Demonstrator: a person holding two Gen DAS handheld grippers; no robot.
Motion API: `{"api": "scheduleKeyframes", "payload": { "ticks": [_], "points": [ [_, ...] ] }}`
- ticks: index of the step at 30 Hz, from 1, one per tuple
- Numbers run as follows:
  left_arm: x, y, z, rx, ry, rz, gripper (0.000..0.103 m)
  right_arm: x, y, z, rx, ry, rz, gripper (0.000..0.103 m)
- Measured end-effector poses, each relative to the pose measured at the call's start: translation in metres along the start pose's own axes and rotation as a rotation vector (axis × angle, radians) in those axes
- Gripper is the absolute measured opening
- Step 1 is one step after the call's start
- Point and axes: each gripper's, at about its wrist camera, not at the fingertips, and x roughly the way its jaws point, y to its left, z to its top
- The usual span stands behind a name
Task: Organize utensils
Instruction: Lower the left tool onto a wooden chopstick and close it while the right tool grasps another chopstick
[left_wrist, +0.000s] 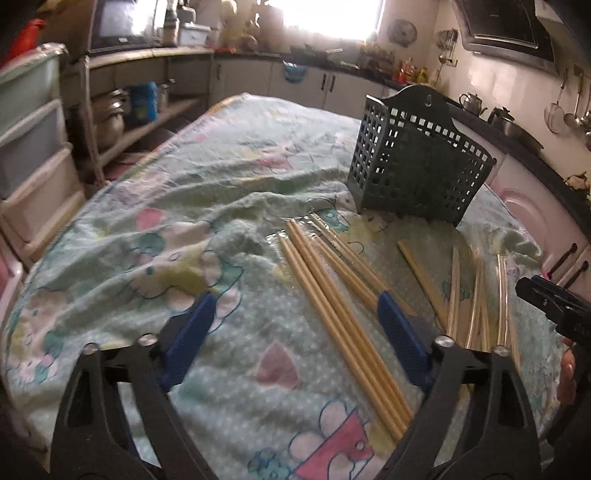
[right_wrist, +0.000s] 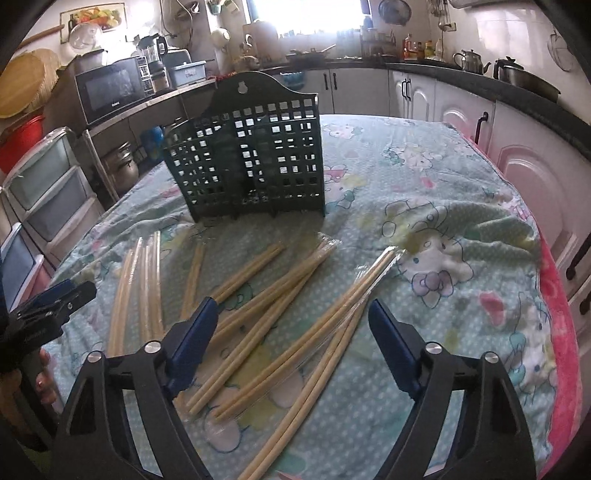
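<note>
Both the left gripper and right gripper hover spread and empty over light, stiff, slippery film-wrapped bamboo chopsticks, probably best pinched mid-length.

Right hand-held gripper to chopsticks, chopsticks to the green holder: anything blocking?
Nothing visible. The right hand-held gripper is open over the chopsticks scattered on the cloth, some in clear wrappers. The green utensil holder stands upright beyond them, with only bare cloth between.
</note>
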Motion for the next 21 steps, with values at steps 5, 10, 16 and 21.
{"api": "scheduleKeyframes", "payload": {
  "ticks": [5, 10, 16, 21],
  "points": [
    [0.018, 0.0, 0.021, -0.001, 0.03, -0.033, 0.054, 0.013, -0.008, 0.014, -0.002, 0.028, 0.021, 0.067],
    [0.045, 0.009, 0.042, -0.042, 0.095, -0.075, 0.034, 0.024, -0.008, 0.023, -0.037, 0.042, 0.034, 0.057],
    [0.075, 0.02, 0.056, -0.07, 0.175, -0.089, 0.024, 0.038, -0.01, 0.029, -0.033, 0.081, 0.061, 0.054],
    [0.088, 0.023, 0.064, -0.076, 0.207, -0.105, 0.02, 0.046, -0.014, 0.03, -0.032, 0.101, 0.067, 0.053]
  ]
}}
